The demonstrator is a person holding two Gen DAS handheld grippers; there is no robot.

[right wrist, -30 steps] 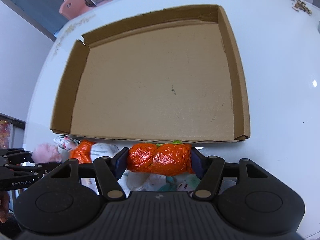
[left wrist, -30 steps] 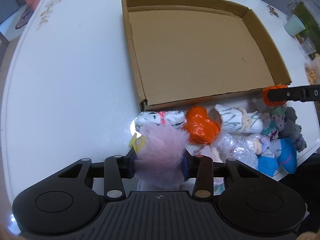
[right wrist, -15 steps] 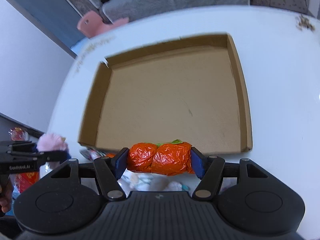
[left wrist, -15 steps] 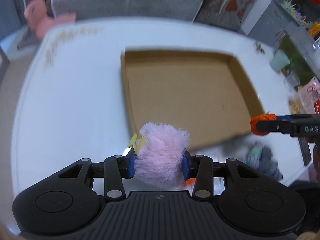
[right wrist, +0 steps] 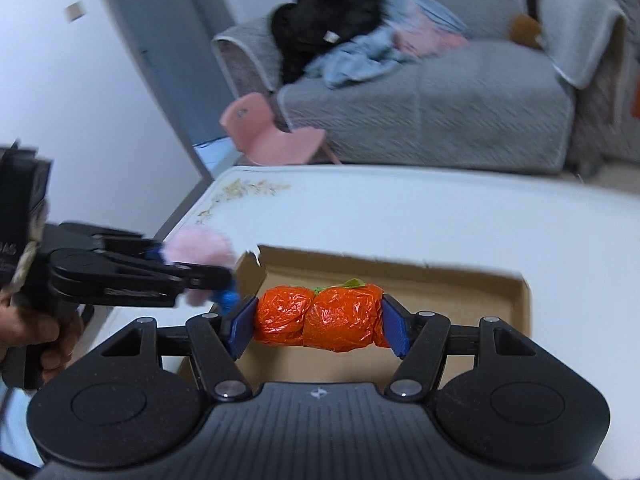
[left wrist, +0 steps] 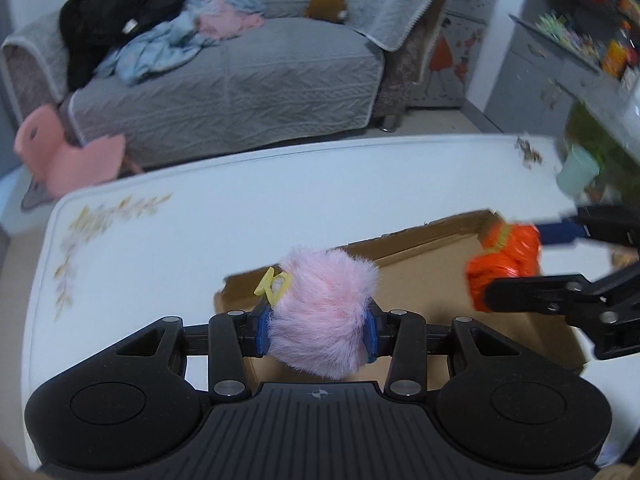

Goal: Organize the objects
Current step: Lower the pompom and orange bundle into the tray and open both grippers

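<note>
Both hands are loaded and up over the counter (left wrist: 168,240)! The left hand-held gripper (left wrist: 318,330) is clamped narrow on a pink fluffy bundle (left wrist: 324,312), blue pads (left wrist: 262,330) sunk into its sides, a yellow clip (left wrist: 274,284) poking out at its upper left. The right hand-held gripper (right wrist: 320,326) has its jaws set a bit wider, pressed on both ends of an orange wrapped roll (right wrist: 320,316).

Here's the relation that counts: the cardboard tray (right wrist: 440,292) lies ahead of and below both tools, open side up and bare where it shows. From the right wrist the roll hangs over the tray's near part, so that hand looks the nearer to a drop. From the left wrist the fluffy bundle sits over the tray's left corner, just inside the near wall by my reading.

Orientation now: the roll's long axis runs straight across between the pads, roughly parallel with the tray's far wall, so it should go down crosswise as held. The fluffy bundle is nearly round, with no clear long axis to call.

The two tools are close, left one just beside the right's left pad, so lowering together risks a bump
</note>
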